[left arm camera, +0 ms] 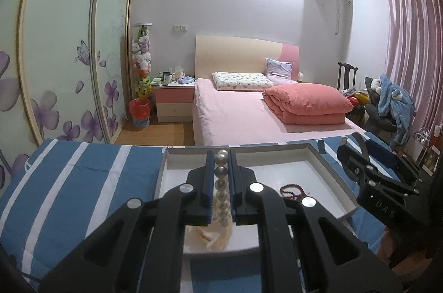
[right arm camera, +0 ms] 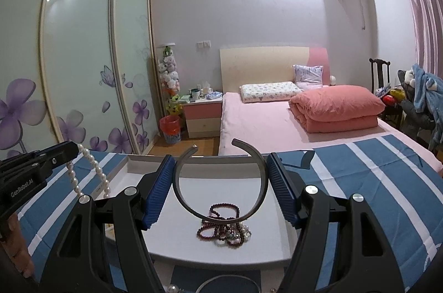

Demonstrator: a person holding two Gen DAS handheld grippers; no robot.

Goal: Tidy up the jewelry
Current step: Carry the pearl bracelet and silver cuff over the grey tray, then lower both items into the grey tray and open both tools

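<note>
Left gripper (left arm camera: 221, 182): we had it closed on the pearl necklace (left arm camera: 222, 193), lifted above the white tray (left arm camera: 318, 154).
Right gripper (right arm camera: 221, 187): we held the open metal bangle (right arm camera: 260, 182) between wide-set pads, over the dark bead strand (right arm camera: 218, 223) lying in the tray.

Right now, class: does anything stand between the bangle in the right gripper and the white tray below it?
Partly. The right gripper holds the open bangle above the white tray. A heap of dark red beads lies on the tray under it; bare tray shows to the left.
</note>
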